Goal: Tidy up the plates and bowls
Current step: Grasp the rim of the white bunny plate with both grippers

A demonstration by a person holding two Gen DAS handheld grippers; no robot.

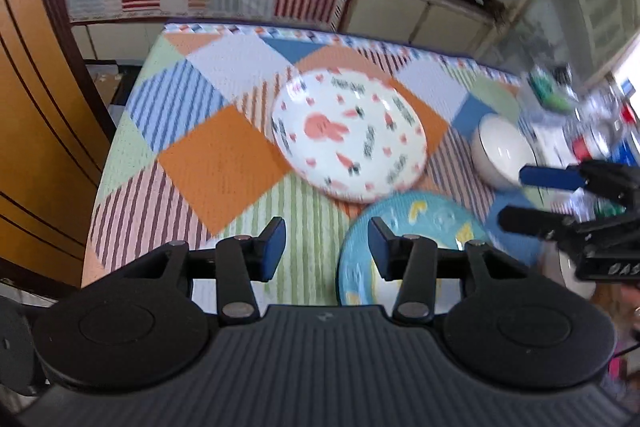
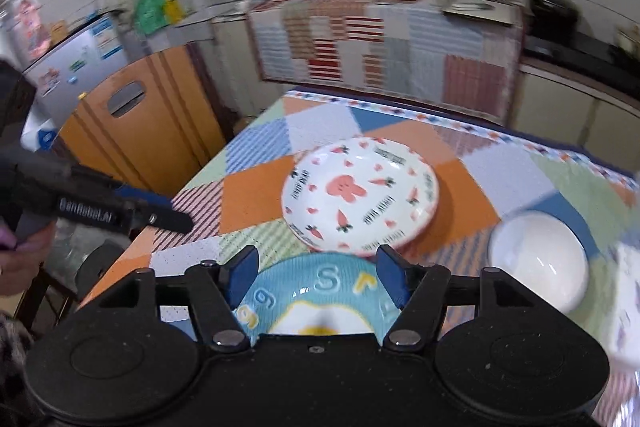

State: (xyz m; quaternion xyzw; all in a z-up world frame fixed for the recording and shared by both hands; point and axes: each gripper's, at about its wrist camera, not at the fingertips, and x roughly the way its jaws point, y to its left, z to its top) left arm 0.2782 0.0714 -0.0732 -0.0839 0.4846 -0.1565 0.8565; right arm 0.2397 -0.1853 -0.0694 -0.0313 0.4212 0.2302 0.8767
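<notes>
Blue plate [image 2: 316, 297] sits right under the right gripper [image 2: 316, 281] — fingers spread, holding nothing, so that hand's nearer. Left gripper [image 1: 326, 249] is released too, plate off to its right. Bunny plate [image 2: 360, 197] lies just beyond, white bowl [image 2: 538, 259] further right — all on a patchwork tablecloth [image 1: 224, 163], kitchen behind.

My left gripper [image 1: 327, 251] is matte black with a ribbed grey housing, two round caps, silver pivot screws and blue pads [image 1: 276, 247]. My right gripper [image 2: 316, 277] looks identical, dusty; white lettering shows on each gripper's side, and bare skin of my hand [image 2: 20, 267].
</notes>
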